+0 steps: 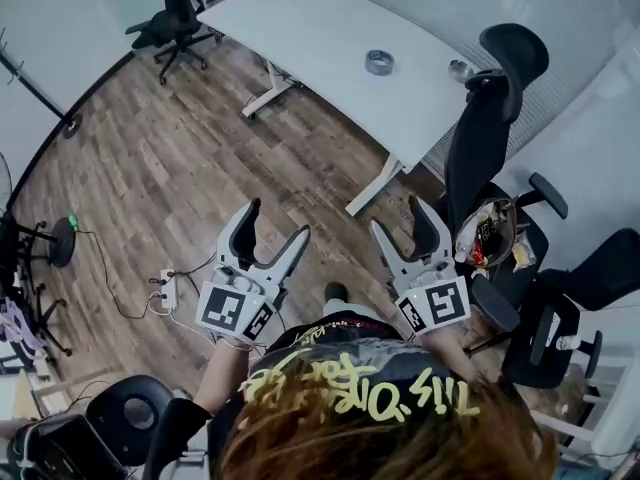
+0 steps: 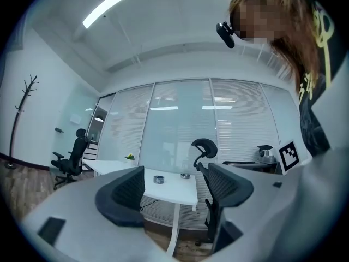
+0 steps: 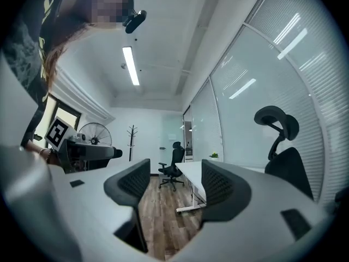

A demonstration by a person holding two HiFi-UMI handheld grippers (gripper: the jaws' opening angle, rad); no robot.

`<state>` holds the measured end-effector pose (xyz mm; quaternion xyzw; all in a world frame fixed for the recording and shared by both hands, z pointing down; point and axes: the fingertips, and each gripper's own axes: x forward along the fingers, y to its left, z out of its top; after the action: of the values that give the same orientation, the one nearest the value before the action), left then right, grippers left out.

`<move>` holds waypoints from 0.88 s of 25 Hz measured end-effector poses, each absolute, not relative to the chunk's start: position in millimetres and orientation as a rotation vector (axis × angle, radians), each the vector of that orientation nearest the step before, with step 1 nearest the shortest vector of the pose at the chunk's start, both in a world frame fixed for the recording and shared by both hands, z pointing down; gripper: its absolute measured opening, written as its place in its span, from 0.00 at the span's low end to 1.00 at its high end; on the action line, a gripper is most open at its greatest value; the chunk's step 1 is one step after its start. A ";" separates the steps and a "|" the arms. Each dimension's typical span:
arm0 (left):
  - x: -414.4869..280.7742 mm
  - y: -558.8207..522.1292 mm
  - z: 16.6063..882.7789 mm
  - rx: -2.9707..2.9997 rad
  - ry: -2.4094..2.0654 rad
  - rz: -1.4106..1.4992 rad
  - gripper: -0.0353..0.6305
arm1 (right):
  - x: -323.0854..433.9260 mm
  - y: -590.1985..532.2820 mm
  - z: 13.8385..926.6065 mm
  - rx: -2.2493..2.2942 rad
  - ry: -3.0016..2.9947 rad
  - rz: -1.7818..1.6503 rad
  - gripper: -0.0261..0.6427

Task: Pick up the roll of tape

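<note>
The roll of tape [image 1: 379,62], a grey ring, lies flat on the white table [image 1: 300,28], far ahead of both grippers. In the left gripper view the roll of tape [image 2: 158,179] shows small on the table top, seen between the jaws. My left gripper [image 1: 276,226] is held over the wooden floor, open, nothing between its jaws. My right gripper [image 1: 402,215] is also over the floor, open and empty, close to a black office chair [image 1: 490,128]. In the right gripper view the gripper [image 3: 172,187] points along the floor toward the table's left end.
A small metal dish [image 1: 461,69] sits right of the tape near the table edge. Black office chairs [image 1: 545,298] crowd the right side; another chair [image 1: 175,13] stands at the table's far left. A power strip [image 1: 168,290] and cables lie on the floor at left.
</note>
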<state>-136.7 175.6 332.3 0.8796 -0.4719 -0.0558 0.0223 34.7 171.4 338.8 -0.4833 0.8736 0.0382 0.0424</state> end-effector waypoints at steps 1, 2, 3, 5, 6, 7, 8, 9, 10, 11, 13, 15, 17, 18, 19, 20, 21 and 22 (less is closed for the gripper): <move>-133.1 162.7 330.0 2.732 -1.459 -0.180 0.60 | 37.7 158.5 335.4 -1.479 2.672 0.133 0.45; -129.5 150.4 328.2 2.739 -1.457 -0.187 0.60 | 41.0 146.3 332.5 -1.479 2.670 0.144 0.45; -125.5 139.1 326.9 2.744 -1.455 -0.192 0.60 | 44.4 135.3 330.3 -1.478 2.666 0.151 0.45; -117.0 119.0 325.4 2.751 -1.447 -0.196 0.59 | 51.1 115.9 327.5 -1.478 2.661 0.159 0.45; -112.9 109.8 324.9 2.752 -1.443 -0.195 0.59 | 53.8 106.9 326.5 -1.478 2.660 0.159 0.45; -109.1 101.4 324.5 2.754 -1.440 -0.194 0.59 | 55.9 98.6 325.8 -1.478 2.661 0.159 0.45; -106.1 94.3 324.5 2.754 -1.437 -0.191 0.59 | 57.5 91.4 325.4 -1.478 2.663 0.157 0.45; -104.2 88.4 324.6 2.755 -1.435 -0.187 0.59 | 58.3 85.4 325.3 -1.479 2.664 0.156 0.45; -103.6 83.5 324.8 2.755 -1.432 -0.182 0.59 | 58.6 80.8 325.4 -1.481 2.664 0.153 0.45; -104.3 79.3 325.1 2.754 -1.428 -0.179 0.59 | 58.3 77.3 325.8 -1.483 2.661 0.149 0.45; -107.7 70.8 325.9 2.754 -1.424 -0.174 0.59 | 56.8 71.7 327.0 -1.491 2.656 0.144 0.45; -110.8 61.3 327.0 2.750 -1.423 -0.170 0.59 | 55.5 65.6 329.2 -1.503 2.656 0.141 0.45; -110.9 52.8 326.7 2.749 -1.410 -0.164 0.59 | 55.4 59.2 330.4 -1.515 2.654 0.120 0.45; -109.9 50.0 325.9 2.752 -1.401 -0.161 0.59 | 56.0 57.1 330.1 -1.519 2.650 0.111 0.45; -108.7 47.7 325.0 2.757 -1.393 -0.157 0.59 | 57.0 55.2 329.3 -1.522 2.646 0.110 0.45; -107.4 45.2 324.3 2.761 -1.387 -0.156 0.59 | 58.6 52.8 328.2 -1.526 2.642 0.116 0.45; -106.0 42.4 323.9 2.765 -1.384 -0.155 0.59 | 60.5 49.8 327.5 -1.533 2.637 0.123 0.45; -104.8 39.3 324.0 2.768 -1.383 -0.155 0.59 | 62.3 46.3 327.4 -1.539 2.633 0.125 0.45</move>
<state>-104.8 39.3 324.0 0.8933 -0.4462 -0.0499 0.0219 62.3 46.3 327.4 -0.5037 0.8618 0.0410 0.0444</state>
